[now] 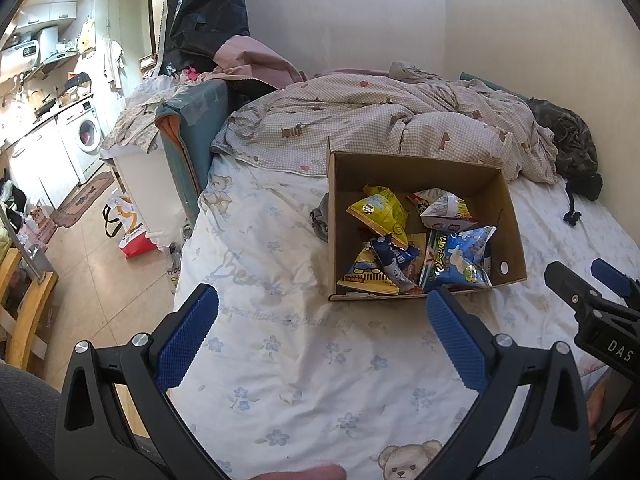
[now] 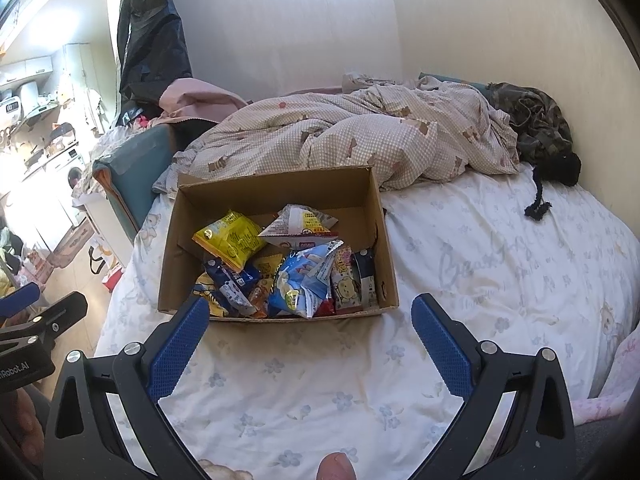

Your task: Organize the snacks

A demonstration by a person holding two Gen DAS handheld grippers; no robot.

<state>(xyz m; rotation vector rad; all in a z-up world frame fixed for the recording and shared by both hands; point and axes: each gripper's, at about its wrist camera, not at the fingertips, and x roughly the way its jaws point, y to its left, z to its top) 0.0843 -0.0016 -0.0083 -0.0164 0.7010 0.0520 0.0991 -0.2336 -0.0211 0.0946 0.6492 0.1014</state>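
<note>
Both the left gripper and right gripper are spread apart, holding nothing. The cardboard box lies just ahead of them (snack packets piled inside); each should probably pinch only one packet's edge.

right gripper: cut off at the right edge of the left wrist view
snack packets: lower ones buried under the top ones
packet print: too small to read
kitchen shelves, upper left: overexposed, blurred

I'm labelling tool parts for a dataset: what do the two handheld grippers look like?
Both the left gripper and the right gripper have black plastic frames with triangular cutouts, silver screws, and blue textured pads on their fingers. White lettering marks their sides.
</note>
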